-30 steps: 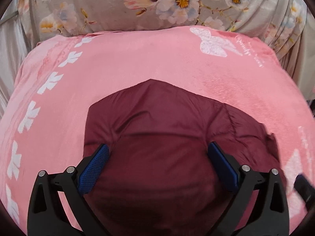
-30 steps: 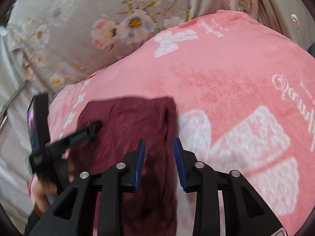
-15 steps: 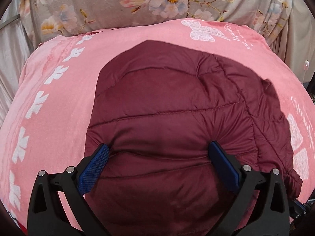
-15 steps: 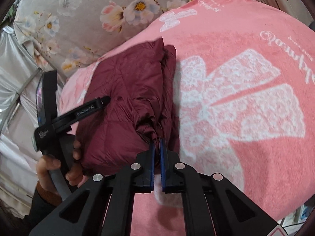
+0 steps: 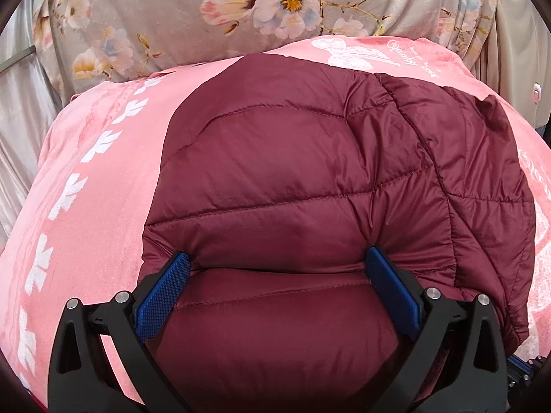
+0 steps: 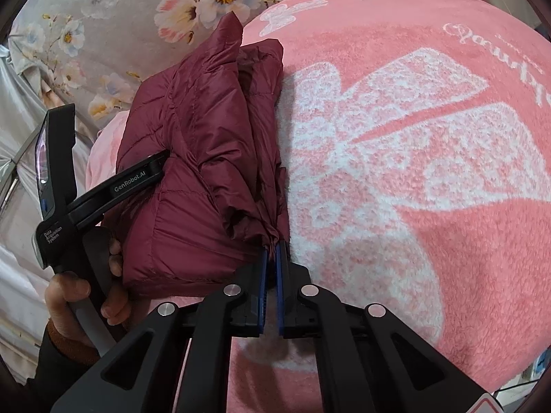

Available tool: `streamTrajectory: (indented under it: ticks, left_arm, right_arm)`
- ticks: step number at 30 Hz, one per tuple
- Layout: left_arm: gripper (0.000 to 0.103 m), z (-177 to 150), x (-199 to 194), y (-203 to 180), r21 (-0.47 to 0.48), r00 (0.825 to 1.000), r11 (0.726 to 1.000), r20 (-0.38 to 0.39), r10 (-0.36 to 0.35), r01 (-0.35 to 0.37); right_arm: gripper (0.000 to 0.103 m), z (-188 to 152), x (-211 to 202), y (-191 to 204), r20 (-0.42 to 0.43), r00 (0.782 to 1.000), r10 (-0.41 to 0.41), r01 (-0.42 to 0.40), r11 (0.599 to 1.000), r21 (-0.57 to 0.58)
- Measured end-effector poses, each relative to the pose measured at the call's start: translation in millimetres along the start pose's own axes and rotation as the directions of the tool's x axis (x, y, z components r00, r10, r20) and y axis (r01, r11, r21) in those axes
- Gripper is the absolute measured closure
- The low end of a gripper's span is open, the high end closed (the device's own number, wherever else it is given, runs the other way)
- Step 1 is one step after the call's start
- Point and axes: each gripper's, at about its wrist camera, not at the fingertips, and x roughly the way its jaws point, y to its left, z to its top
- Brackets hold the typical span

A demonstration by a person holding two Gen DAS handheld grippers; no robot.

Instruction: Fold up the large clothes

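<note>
Jacket: a maroon quilted puffer jacket [image 5: 296,172], folded into a thick bundle, lying on a pink blanket [image 6: 396,189] with white butterfly prints.
Jacket's place: its bulk spreads ahead of the left gripper [image 5: 275,268]; seen from the right wrist it lies ahead and to the left of the right gripper [image 6: 271,251], the stacked fold edges ending right at that gripper's tips.
Left gripper: fingers wide apart, a puffy fold of the jacket bulging between the blue pads [image 5: 162,296]; the fabric touches both pads, but a real squeeze cannot be told.
Right gripper: fingers together, pinching the bunched edge of the jacket.
Hand: the person's left hand [image 6: 82,292] grips the left gripper's handle, beside the jacket's near left corner.
Beyond the jacket: grey flowered cloth [image 5: 241,10] past the blanket's far edge.
</note>
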Motion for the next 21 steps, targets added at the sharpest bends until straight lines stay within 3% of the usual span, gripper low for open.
streamTrajectory:
  ticks: [4, 6, 12, 17, 21]
  left_arm:
    - [0.005, -1, 0, -1, 0.001, 1.0, 1.0, 0.001, 0.0, 0.0]
    - [0.005, 0, 0, 1, -0.001, 1.0, 1.0, -0.007, -0.009, 0.009]
    - [0.005, 8, -10, 5, -0.014, 0.998, 1.0, -0.054, -0.018, 0.017]
    - [0.005, 30, -24, 18, -0.074, 0.996, 0.995, -0.068, -0.066, 0.061]
    - [0.005, 54, -38, 34, -0.11, 1.0, 0.994, -0.013, -0.028, 0.027]
  right_arm:
    - [0.1, 5, -3, 1, -0.018, 1.0, -0.013, 0.013, 1.0, -0.001]
    - [0.09, 5, -17, 2, -0.013, 0.998, -0.061, 0.061, 0.998, -0.016]
    - [0.084, 25, -73, 12, 0.127, 0.972, -0.198, 0.206, 0.977, -0.056]
    - [0.081, 61, -82, 57, 0.255, 0.952, -0.168, 0.216, 0.961, -0.172]
    - [0.081, 90, -58, 103, 0.316, 0.94, -0.129, 0.222, 0.934, -0.28]
